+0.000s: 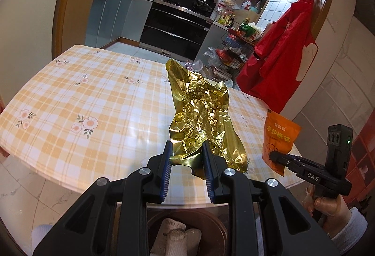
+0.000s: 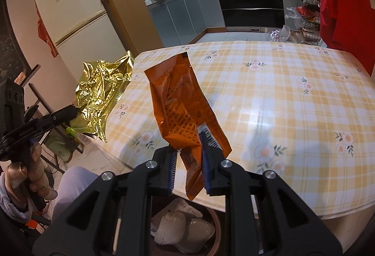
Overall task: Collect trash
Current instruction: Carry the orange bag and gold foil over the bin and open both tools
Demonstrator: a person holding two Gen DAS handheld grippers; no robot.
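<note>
Jaws clenched on both sides — left gripper point(image 1: 186, 150) grasping a crumpled gold foil wrapper point(image 1: 199, 110), right gripper point(image 2: 187, 157) pinching an orange snack packet point(image 2: 185, 106) by its lower end. Both pieces hang in the air above the near edge of the checked tabletop point(image 1: 82, 92), clear of its surface.

Step in hand, by my reading: carry to disposal. A brown bin point(image 2: 216, 228) sits below the tabletop edge, right under both grippers, with white foam netting point(image 2: 173, 225) and paper already inside. Next move likely calls for bringing each piece over the bin mouth, then releasing — foil is light and springy, may cling or drift past the rim.

Count: one gold wrapper, one orange packet, two grippers, one bin. No other loose trash visible on the tabletop
</note>
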